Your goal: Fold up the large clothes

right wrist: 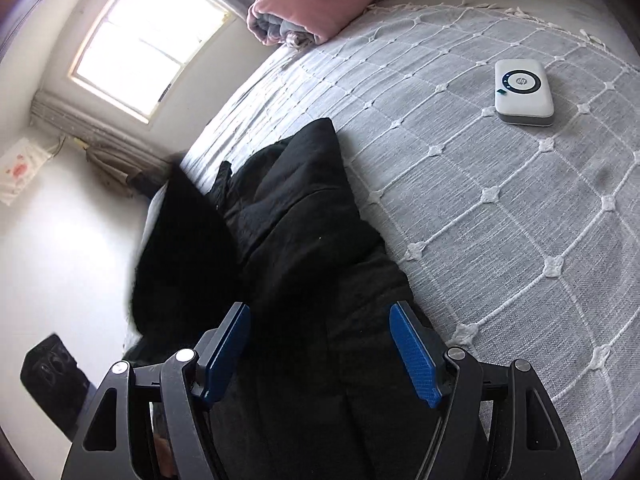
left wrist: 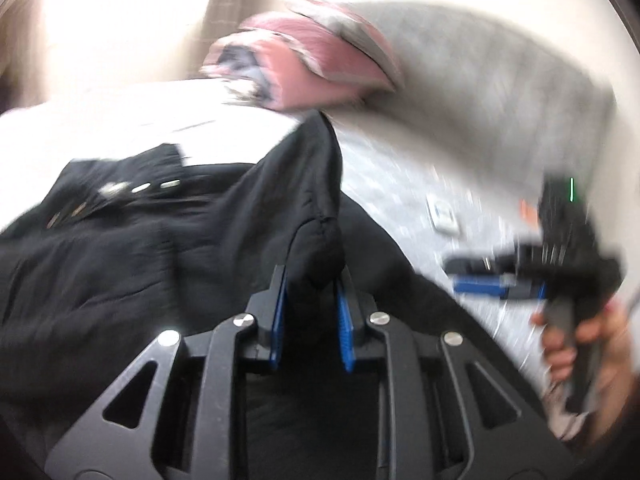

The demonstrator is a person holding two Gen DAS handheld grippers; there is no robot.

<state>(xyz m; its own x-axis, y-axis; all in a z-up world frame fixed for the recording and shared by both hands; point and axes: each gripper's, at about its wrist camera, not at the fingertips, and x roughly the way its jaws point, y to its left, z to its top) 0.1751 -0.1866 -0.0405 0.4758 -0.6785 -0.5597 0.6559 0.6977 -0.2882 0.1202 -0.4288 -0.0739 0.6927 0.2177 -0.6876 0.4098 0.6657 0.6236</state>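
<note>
A large black garment (left wrist: 160, 248) lies bunched on the grey bedspread (right wrist: 500, 208); it has a row of metal snaps (left wrist: 140, 188). My left gripper (left wrist: 312, 284) is shut on a pinched fold of the black garment and holds it up. My right gripper (right wrist: 320, 320) is open and empty, its blue pads (right wrist: 416, 356) spread wide just above the black garment (right wrist: 288, 216). The right gripper also shows in the left wrist view (left wrist: 472, 276), held by a hand at the right. The left wrist view is motion-blurred.
A white rectangular device (right wrist: 523, 92) lies on the bedspread at the far right. A folded pink blanket (right wrist: 296, 8) sits at the head of the bed. A window (right wrist: 148, 40) and pale wall are to the left. A dark object (right wrist: 52, 376) stands on the floor.
</note>
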